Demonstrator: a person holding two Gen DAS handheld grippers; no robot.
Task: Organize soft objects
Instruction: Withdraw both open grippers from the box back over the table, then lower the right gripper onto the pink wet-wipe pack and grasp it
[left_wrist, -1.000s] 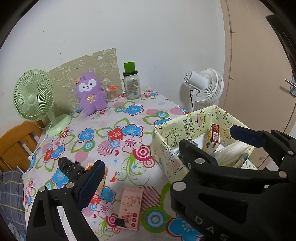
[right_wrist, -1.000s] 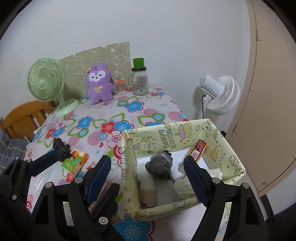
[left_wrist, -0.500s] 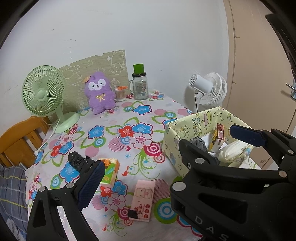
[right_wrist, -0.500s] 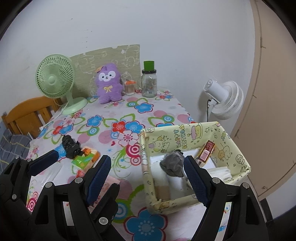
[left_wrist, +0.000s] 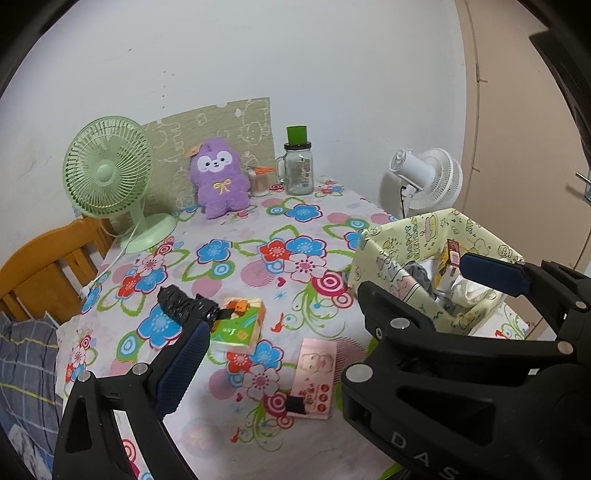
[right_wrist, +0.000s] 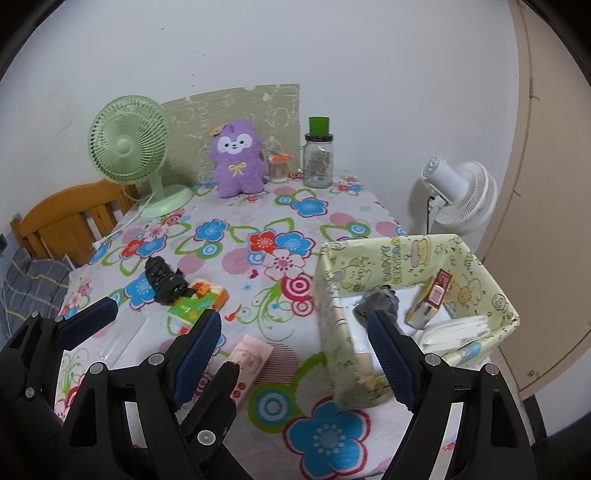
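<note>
Yellow box (right_wrist: 476, 280) at the table's right edge is filling up; the black bundle (right_wrist: 164, 281), green pack (right_wrist: 197, 303) and pink packet (right_wrist: 249, 360) are still waiting near the front edge, while the left gripper (left_wrist: 332, 295) and right gripper (right_wrist: 295, 354) are hanging wide open, holding nothing.

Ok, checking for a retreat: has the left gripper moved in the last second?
Yes. The left gripper has pulled back from the green fan, which now looks smaller, with more tablecloth showing in front.

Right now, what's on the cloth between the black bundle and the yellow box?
A green tissue pack touches the black bundle; from there to the yellow box only bare flowered tablecloth, clearest in the right wrist view.
</note>
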